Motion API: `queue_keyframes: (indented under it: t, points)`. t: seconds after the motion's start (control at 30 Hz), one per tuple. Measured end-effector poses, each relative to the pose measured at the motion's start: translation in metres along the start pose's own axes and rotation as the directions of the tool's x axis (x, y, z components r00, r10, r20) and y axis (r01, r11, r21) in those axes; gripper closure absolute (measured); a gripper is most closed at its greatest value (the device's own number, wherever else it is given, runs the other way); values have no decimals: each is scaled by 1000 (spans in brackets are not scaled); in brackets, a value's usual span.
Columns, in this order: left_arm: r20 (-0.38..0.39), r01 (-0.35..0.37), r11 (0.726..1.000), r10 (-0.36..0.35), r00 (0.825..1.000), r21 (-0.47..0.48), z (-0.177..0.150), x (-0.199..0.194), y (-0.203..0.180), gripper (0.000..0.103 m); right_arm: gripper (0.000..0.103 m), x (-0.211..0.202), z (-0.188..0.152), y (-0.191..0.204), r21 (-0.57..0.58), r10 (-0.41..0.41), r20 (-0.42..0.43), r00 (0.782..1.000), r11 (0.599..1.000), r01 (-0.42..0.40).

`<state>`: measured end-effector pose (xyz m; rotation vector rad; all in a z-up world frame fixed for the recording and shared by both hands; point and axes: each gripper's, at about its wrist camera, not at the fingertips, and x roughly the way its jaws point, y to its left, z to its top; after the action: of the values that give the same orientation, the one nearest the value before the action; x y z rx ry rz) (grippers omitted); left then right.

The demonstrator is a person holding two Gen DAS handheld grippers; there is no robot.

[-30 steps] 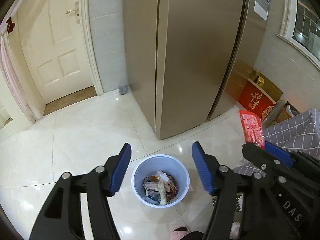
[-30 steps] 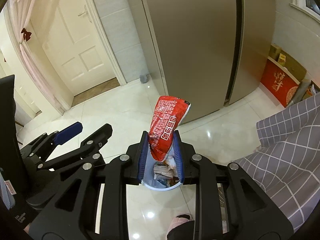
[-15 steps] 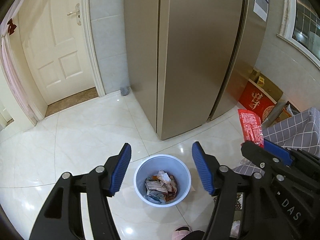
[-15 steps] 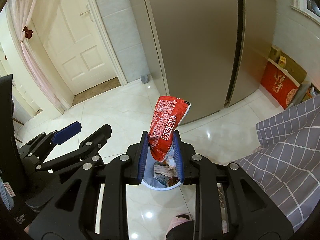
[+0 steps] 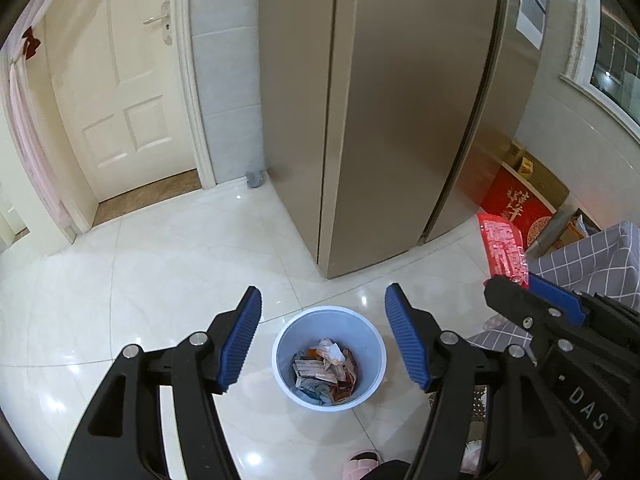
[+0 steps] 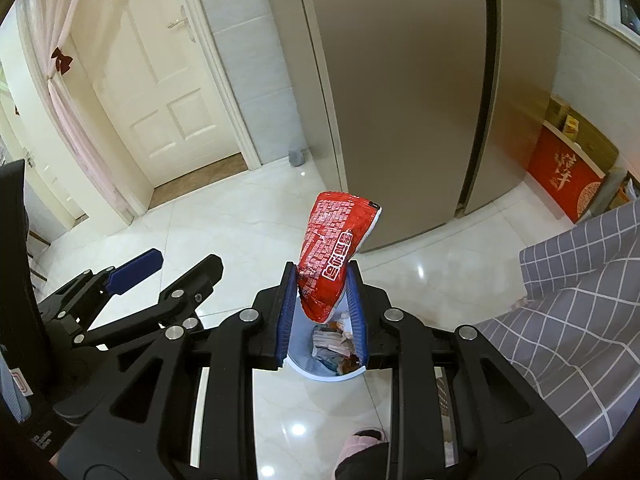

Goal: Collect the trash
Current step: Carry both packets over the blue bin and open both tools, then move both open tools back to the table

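A light blue trash bin (image 5: 329, 356) stands on the tiled floor, holding several wrappers. My left gripper (image 5: 322, 340) is open and empty, high above the bin, its fingers framing it. My right gripper (image 6: 321, 308) is shut on a red snack bag (image 6: 334, 252), which sticks up from the jaws. The bin (image 6: 320, 368) shows below and between the right fingers. The red bag (image 5: 503, 250) and the right gripper (image 5: 532, 300) also show at the right of the left wrist view. The left gripper (image 6: 160, 276) shows at the left of the right wrist view.
A tall bronze fridge (image 5: 400, 120) stands behind the bin. A white door (image 5: 120, 92) is at the back left. A grey checked cloth (image 6: 580, 300) covers furniture on the right. A red box (image 6: 568, 176) stands by the wall. A pink slipper (image 6: 360, 452) is at the bottom edge.
Both cameras have tilted slightly, so the bin sits a little lower and further right in the left view. The right gripper keeps hold of the red bag.
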<state>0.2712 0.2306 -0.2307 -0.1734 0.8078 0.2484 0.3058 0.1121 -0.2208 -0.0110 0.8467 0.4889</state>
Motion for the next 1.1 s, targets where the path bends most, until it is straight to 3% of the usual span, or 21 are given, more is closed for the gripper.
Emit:
queue_keyframes:
  t: [0.4,0.47,0.5,0.7,1.1]
  points:
    - [-5,-48,997,48,999,-58,-1,5,27,38,75,12,6,15,-11,41,16,999,999,-40]
    - [-8,-59,996,59,998,-67,0,6,31,38,49,15,7,17,-8,57,32,998,998,-56]
    - [-9,-63,995,63,998,-73,0,7,33,37,28,15,7,18,-4,56,37,998,998,-56]
    - [-25,-60,994,58,998,-92,-2,11,37,37,28,12,5,13,2,26,60,998,1000,-26]
    - [17,-37,999,38,999,-37,0,-14,5,35,28,-15,0,-12,38,-25,76,997,999,22]
